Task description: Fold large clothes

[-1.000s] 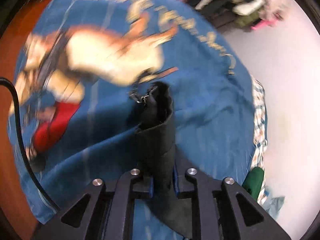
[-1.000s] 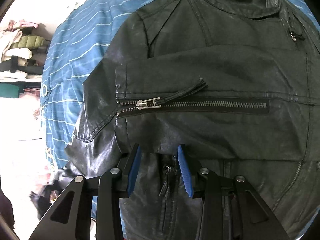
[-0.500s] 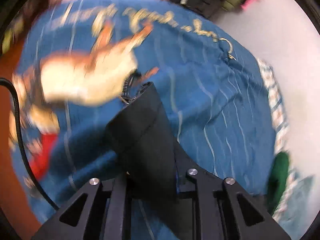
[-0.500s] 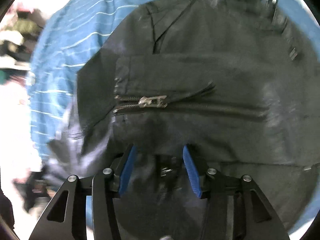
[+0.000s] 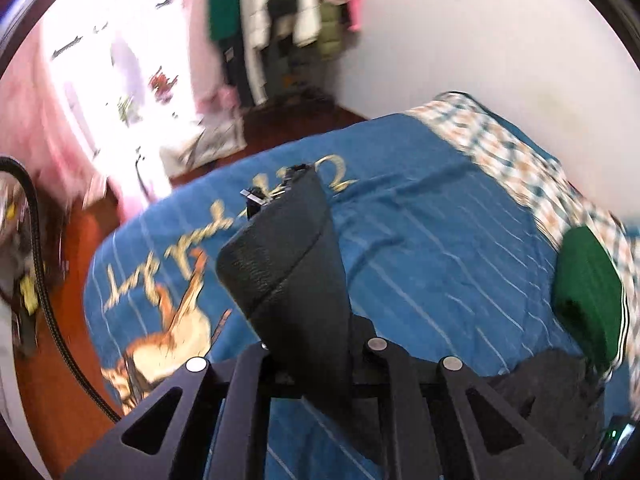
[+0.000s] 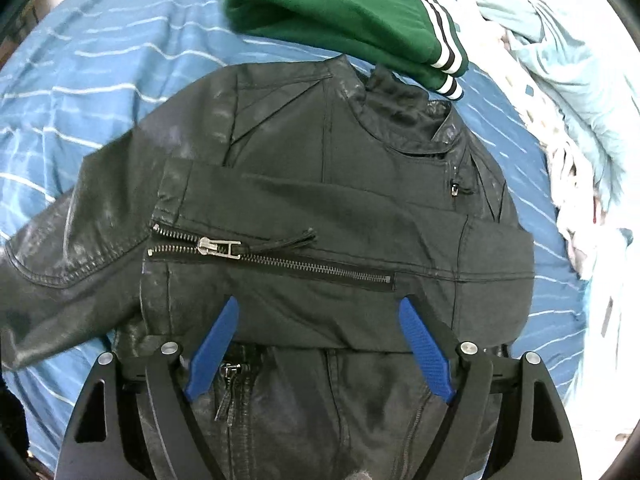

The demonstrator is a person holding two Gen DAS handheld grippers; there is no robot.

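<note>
We've got the black leather jacket [image 6: 320, 208] lying flat on the blue bedspread [image 6: 80, 80], collar at the far end beside a folded green garment [image 6: 340, 12]. Our left tongs [image 5: 308, 364] are pinched shut on a sleeve [image 5: 288, 264] (lifted clear of the bed). The right tongs [image 6: 316, 344] are spreading open just above the jacket, nothing gripped.

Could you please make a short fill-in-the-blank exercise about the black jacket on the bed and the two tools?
1. The left tool is shut on a jacket ____.
2. The jaws of the right tool are ____ above the black jacket.
3. Beyond the jacket's collar lies a folded ____ garment.
4. The bedspread is ____.

Missing words: sleeve; opening; green; blue
</note>
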